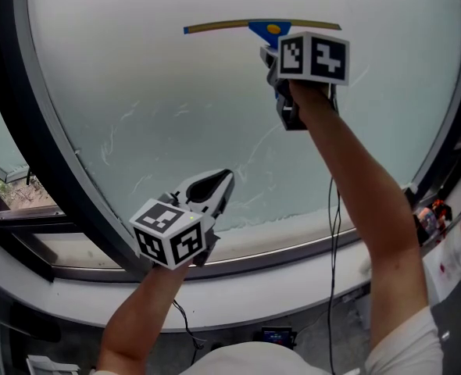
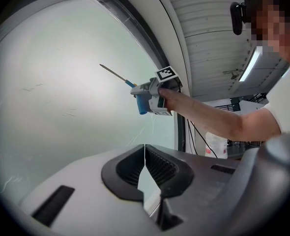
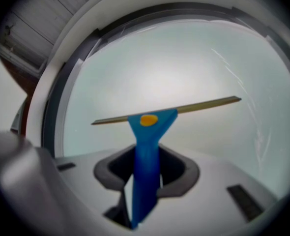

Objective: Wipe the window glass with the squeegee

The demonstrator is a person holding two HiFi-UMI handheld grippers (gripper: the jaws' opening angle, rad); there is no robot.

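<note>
While the squeegee (image 3: 147,146) is pinched by its blue handle between the 2 jaws of the right gripper (image 3: 145,181), its long thin blade is held almost level, high on the glass (image 1: 176,108). The blade is seen at the pane's surface, though actual contact cannot be confirmed. A yellow oval mark is carried on the blue head, just below the blade. The handle is gripped low down, so most of it stands clear ahead of the jaws.

The left gripper (image 2: 145,149) is held lower, near the bottom edge of the pane and well apart from the squeegee. Its jaws are pressed together at the tips, and nothing is held between them. Faint white streaks are seen on the lower half of the glass, which is bounded by a dark frame (image 1: 43,147).
</note>
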